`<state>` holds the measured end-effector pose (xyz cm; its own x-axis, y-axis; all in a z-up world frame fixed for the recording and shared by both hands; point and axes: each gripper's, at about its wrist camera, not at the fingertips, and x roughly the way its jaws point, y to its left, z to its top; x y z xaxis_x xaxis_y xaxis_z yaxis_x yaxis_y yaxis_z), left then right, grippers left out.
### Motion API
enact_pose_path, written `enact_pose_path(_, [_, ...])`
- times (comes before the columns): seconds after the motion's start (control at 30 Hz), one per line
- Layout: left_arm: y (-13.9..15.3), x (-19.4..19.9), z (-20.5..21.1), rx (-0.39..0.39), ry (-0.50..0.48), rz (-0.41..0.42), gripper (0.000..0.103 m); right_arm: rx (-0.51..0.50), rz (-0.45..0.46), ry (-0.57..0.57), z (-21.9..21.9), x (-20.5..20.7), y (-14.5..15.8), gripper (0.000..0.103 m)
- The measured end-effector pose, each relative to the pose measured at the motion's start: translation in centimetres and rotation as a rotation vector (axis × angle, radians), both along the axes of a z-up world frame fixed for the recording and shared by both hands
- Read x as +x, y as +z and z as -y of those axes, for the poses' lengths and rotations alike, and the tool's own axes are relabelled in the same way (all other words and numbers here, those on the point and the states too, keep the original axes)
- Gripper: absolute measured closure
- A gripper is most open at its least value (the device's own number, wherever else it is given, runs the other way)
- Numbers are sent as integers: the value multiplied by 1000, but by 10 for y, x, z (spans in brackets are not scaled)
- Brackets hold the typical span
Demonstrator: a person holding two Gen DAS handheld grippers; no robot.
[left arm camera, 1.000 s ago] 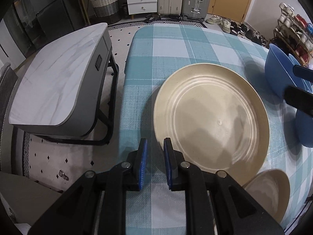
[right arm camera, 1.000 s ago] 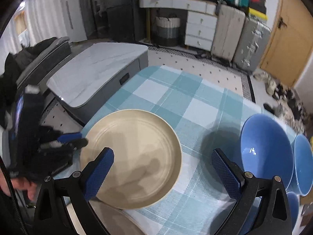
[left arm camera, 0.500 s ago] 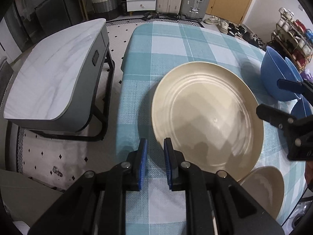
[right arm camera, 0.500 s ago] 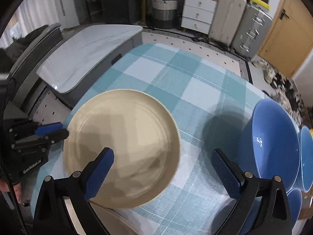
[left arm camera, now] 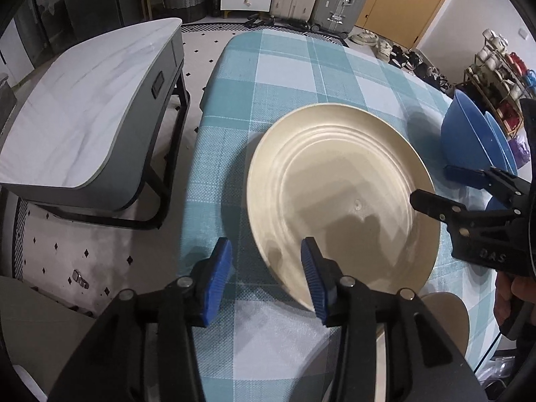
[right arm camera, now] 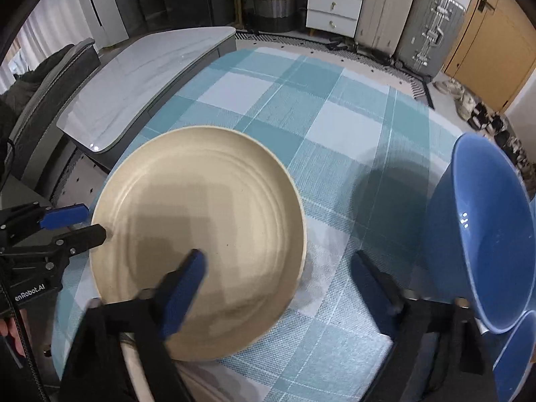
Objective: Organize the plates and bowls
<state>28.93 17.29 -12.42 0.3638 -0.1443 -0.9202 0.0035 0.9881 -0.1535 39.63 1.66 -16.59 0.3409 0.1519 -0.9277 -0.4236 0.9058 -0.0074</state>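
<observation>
A large beige plate (left arm camera: 341, 197) lies on the teal checked tablecloth; it also shows in the right wrist view (right arm camera: 201, 234). My left gripper (left arm camera: 266, 278) is open at the plate's near-left rim, its right finger over the rim. My right gripper (right arm camera: 278, 278) is open and empty over the plate's right edge; it shows in the left wrist view (left arm camera: 435, 186) at the plate's right. A big blue bowl (right arm camera: 482, 234) stands right of it, with another blue bowl (right arm camera: 516, 355) nearer. A smaller beige dish (left arm camera: 445, 315) sits by the near edge.
The table (left arm camera: 284, 70) has its left edge close to the plate. A marble-topped side table (left arm camera: 77, 110) stands left of it, lower down. Suitcases (right arm camera: 408, 16), drawers (right arm camera: 335, 3) and a basket (right arm camera: 273, 3) line the far wall. A shoe rack (left arm camera: 502, 80) is far right.
My left gripper has opened from nearly shut and now straddles the plate's rim. My right gripper has come lower and closer to the plate's right edge.
</observation>
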Motion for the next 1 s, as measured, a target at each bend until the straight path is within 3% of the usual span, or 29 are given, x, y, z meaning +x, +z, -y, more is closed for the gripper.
enact_pose_path(0.07, [-1,-1,1,-6,-1,0,60,-7,-11,1,0,0,-4,28])
enact_pose_path(0.33, [-5,1,4,-5,-7,-7,60,-1,-59,-17,6,2,-21,61])
enact_pose_path(0.47, [-9,1,2,-1,-2,-18,60,23,-84,-23,10,3,-26,66])
enact_pose_path(0.63, [-12,2,0,-3,2,-28,60,62,-90,-33,15,5,-26,84])
enact_pose_path(1.0, [-12,6,-4,4,32,-27,60,86,-60,-29,21,1,-22,91])
